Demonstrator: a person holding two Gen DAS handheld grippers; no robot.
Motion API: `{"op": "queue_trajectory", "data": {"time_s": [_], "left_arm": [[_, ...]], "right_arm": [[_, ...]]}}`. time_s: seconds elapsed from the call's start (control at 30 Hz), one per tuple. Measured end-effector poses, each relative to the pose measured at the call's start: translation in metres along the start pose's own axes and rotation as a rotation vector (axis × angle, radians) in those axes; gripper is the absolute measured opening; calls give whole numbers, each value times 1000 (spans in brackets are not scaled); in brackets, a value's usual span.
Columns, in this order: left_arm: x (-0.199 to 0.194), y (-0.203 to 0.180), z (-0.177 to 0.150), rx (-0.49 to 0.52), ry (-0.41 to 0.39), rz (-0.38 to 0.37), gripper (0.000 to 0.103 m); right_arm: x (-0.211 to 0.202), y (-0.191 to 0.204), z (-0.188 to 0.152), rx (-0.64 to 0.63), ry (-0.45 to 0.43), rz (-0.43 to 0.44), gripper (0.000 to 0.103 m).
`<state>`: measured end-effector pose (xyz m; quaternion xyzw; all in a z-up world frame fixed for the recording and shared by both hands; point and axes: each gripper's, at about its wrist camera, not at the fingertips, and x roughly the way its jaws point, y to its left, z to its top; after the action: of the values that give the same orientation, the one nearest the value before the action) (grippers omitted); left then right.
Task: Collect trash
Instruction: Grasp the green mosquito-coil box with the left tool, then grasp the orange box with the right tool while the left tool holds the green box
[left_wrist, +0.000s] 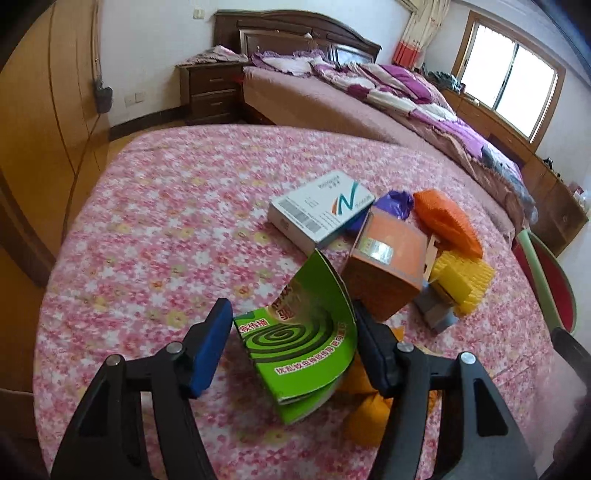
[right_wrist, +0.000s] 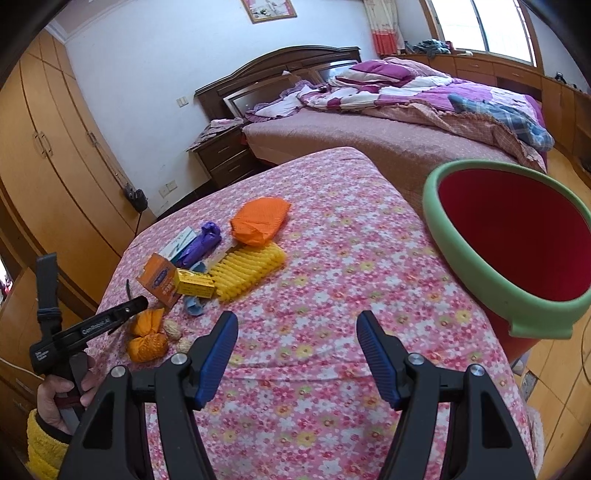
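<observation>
My left gripper (left_wrist: 291, 311) is shut on a green mosquito-coil box (left_wrist: 299, 343), whose bent flap curls up between the blue pads. The box tilts over the pink floral tablecloth (left_wrist: 166, 221). Just beyond it lie an orange carton (left_wrist: 388, 266), a white box (left_wrist: 321, 210), a purple bag (left_wrist: 395, 203), an orange foam net (left_wrist: 447, 221) and a yellow foam net (left_wrist: 461, 280). My right gripper (right_wrist: 297, 318) is open over bare cloth with nothing between its fingers. A red bin with a green rim (right_wrist: 476, 273) stands at the table's right edge.
An orange net wad (right_wrist: 147, 334) and peanut shells (right_wrist: 173, 328) lie near the left gripper (right_wrist: 122, 314), with a hand (right_wrist: 55, 398) on its handle. Behind the table are a bed (right_wrist: 369, 136), a nightstand (right_wrist: 221, 155) and wooden wardrobes (right_wrist: 55, 166).
</observation>
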<state>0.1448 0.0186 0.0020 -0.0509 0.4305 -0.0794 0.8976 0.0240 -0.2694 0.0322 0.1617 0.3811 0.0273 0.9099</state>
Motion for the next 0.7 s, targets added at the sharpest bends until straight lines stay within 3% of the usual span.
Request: {"op": "queue_trajectory", "data": {"time_s": [0.3,0.7], "left_arm": [[-35,20,4,-19,-49,78,65],[-40,69,3,-125,-61,167,65]], "right_arm": [[20,47,16,-90,28,80,70],[73,125,29,-204,91,159,72]]}}
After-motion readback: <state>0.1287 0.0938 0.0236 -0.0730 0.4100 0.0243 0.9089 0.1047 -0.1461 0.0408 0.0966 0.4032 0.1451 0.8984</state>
